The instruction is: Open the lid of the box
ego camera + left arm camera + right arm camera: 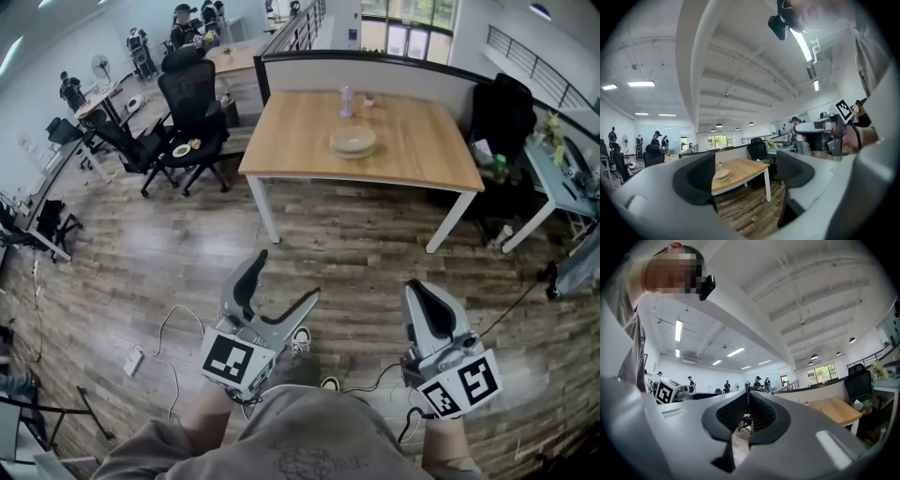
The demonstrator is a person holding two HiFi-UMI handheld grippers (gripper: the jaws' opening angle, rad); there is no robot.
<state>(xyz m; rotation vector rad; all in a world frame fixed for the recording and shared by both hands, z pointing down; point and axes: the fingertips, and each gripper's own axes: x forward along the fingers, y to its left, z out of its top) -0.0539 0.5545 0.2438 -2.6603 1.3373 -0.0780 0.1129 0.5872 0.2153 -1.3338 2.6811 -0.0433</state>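
A round, flat, pale box with its lid on [352, 142] sits on the wooden table [412, 155] far ahead across the floor. In the left gripper view the box [721, 175] shows small between the jaws. My left gripper [287, 275] is held low near my body with its jaws spread and nothing between them. My right gripper [419, 287] is beside it, jaws together and empty. In the right gripper view the right gripper's [748, 411] pads meet. Both are far from the box.
A small bottle [346, 99] stands behind the box, by a low divider panel [375, 69]. Black office chairs [190, 105] stand left of the table and a dark chair [502, 114] at its right. Cables [169, 328] lie on the wood floor. People stand at the far back.
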